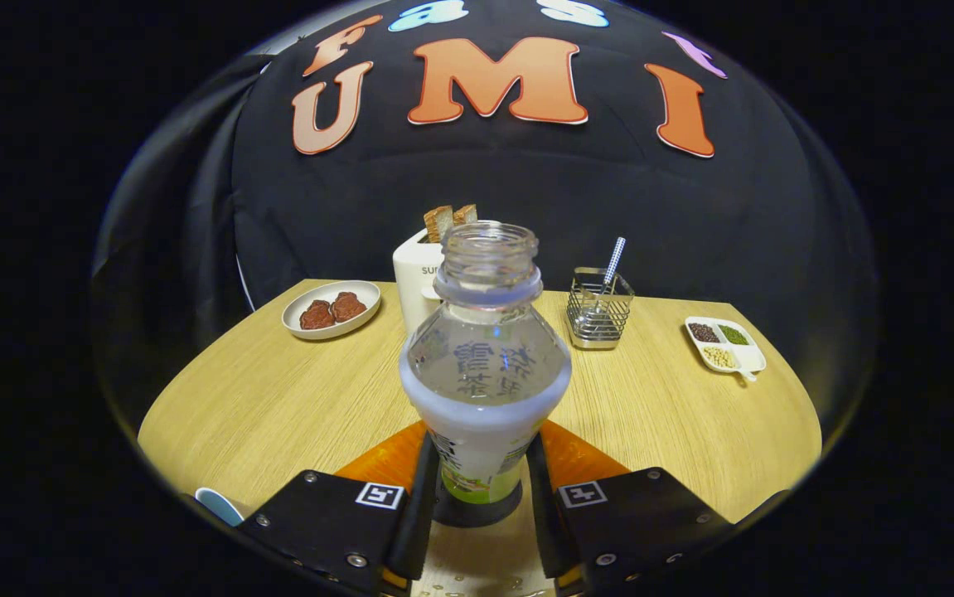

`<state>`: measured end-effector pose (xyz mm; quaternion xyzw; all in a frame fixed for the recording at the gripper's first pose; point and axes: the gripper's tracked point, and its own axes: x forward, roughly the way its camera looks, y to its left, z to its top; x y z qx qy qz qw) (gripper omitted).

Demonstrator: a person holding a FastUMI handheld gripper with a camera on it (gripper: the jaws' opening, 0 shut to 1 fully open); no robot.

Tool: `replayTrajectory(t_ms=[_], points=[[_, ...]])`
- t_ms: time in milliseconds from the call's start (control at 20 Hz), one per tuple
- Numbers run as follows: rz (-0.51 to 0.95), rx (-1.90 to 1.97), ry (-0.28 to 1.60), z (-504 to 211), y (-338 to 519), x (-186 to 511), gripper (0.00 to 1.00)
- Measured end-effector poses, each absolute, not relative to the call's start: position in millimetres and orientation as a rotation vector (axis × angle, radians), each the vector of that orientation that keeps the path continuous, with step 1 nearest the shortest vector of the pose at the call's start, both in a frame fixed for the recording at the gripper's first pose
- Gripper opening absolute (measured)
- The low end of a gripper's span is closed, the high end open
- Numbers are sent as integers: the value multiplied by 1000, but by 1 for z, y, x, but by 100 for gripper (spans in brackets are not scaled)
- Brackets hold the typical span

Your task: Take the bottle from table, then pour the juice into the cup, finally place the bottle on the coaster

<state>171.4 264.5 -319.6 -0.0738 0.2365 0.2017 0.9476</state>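
A clear plastic bottle (pixel 485 365) with no cap stands upright between my fingers, with pale liquid in its lower half. My gripper (pixel 481 444) is shut on the bottle's lower body, one finger pressing on each side. The bottle's base rests on a dark round coaster (pixel 477 510) lying on the wooden table (pixel 278 398) between the fingers. A light blue cup rim (pixel 218 504) peeks out just left of the left finger, most of it hidden.
Beyond the bottle stand a white toaster (pixel 415 278) with bread slices and a wire basket (pixel 599 311) holding a straw. A plate (pixel 331 309) with brown food sits back left. A divided dish (pixel 725 344) of grains lies at the right.
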Motion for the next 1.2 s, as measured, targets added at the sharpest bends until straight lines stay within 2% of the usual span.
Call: replayTrajectory(t_ms=[250, 700, 800, 850, 900, 1200], points=[[413, -186, 477, -325, 270, 174, 56], [386, -187, 505, -329, 261, 172, 72], [380, -187, 500, -325, 260, 170, 81], [376, -190, 502, -325, 258, 169, 93], [373, -194, 506, -325, 256, 168, 97], [382, -170, 499, -300, 248, 147, 98]])
